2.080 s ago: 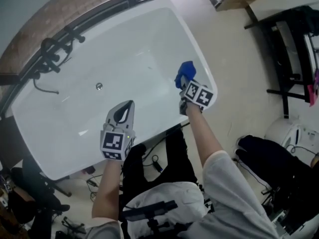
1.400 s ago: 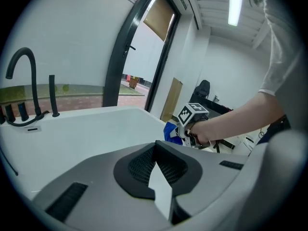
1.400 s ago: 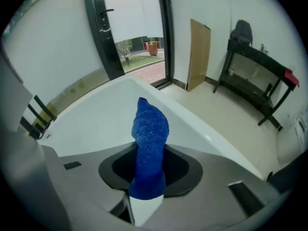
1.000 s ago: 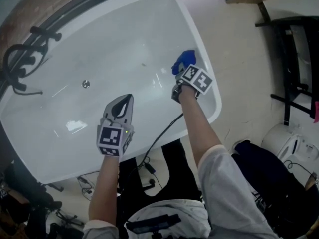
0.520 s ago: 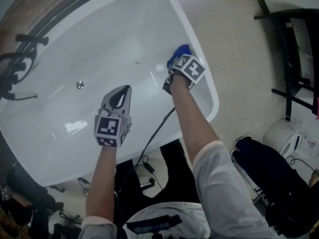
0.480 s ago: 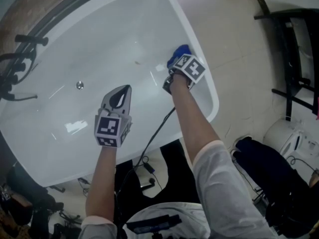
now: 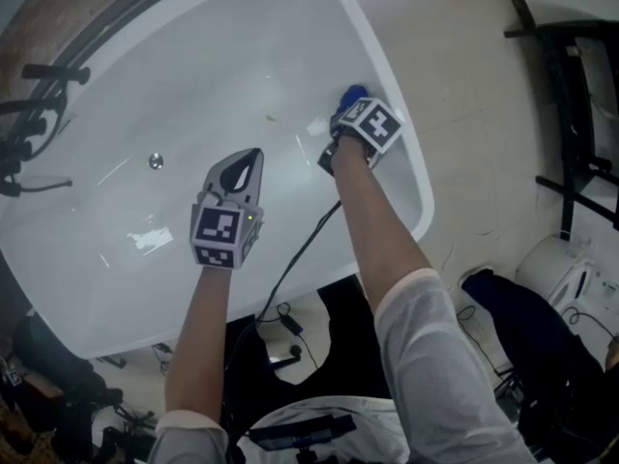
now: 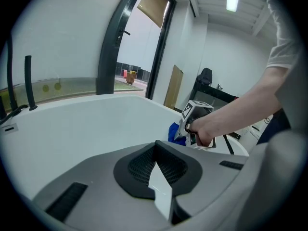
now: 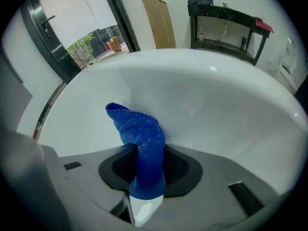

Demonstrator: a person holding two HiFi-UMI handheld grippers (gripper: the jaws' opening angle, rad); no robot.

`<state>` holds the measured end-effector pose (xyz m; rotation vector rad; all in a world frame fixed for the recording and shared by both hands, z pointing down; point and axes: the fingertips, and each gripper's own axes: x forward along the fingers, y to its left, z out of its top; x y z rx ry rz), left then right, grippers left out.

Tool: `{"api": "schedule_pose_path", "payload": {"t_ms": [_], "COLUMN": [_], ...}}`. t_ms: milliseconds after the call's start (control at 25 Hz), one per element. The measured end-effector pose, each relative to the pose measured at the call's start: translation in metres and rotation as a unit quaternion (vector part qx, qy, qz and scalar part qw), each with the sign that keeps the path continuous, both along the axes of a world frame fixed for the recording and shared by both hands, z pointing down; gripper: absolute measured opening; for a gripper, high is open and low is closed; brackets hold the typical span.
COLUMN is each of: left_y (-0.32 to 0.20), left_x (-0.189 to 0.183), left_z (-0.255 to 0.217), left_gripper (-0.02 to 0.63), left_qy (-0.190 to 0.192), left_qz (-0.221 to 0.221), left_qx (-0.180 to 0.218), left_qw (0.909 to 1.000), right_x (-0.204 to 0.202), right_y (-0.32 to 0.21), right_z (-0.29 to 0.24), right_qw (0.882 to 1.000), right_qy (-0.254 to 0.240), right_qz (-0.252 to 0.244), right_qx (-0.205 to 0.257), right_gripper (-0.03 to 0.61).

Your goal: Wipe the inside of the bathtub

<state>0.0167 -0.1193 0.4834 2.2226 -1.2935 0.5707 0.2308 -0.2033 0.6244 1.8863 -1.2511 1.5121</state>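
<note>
While R gripper (image 7: 346,107) clamps cloth (image 9: 140,138) at tub (image 7: 414,167) right wall, unwiped basin lies to its left; L gripper (image 7: 250,158) closed, empty, hovers mid-tub.

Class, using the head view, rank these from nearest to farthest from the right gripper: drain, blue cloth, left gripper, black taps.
1. blue cloth, clamped in the right gripper, at the right wall of the bathtub.
2. left gripper, over the near side.
3. drain, on the floor, further left.
4. black taps, past the far-left rim.
</note>
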Motion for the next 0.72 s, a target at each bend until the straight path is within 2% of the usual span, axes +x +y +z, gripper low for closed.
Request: {"api": "schedule_pose_path", "payload": {"t_ms": [360, 720], "left_y": [-0.011, -0.015], "left_x": [0.001, -0.022], "left_z": [0.046, 0.08], "left_gripper": [0.002, 0.002], "left_qy": [-0.005, -0.011], "left_qz": [0.002, -0.006], "left_qx": [-0.012, -0.013], "left_qw": [0.9999, 0.9998], "right_x": [-0.014, -0.033], "right_y": [-0.005, -0.004], "right_z": [0.032, 0.073], "right_qw": [0.999, 0.999], "right_qy": [-0.022, -0.017], "right_qz": [0.018, 0.032], "right_qx": [-0.015, -0.03], "right_gripper": [0.123, 0.122]}}
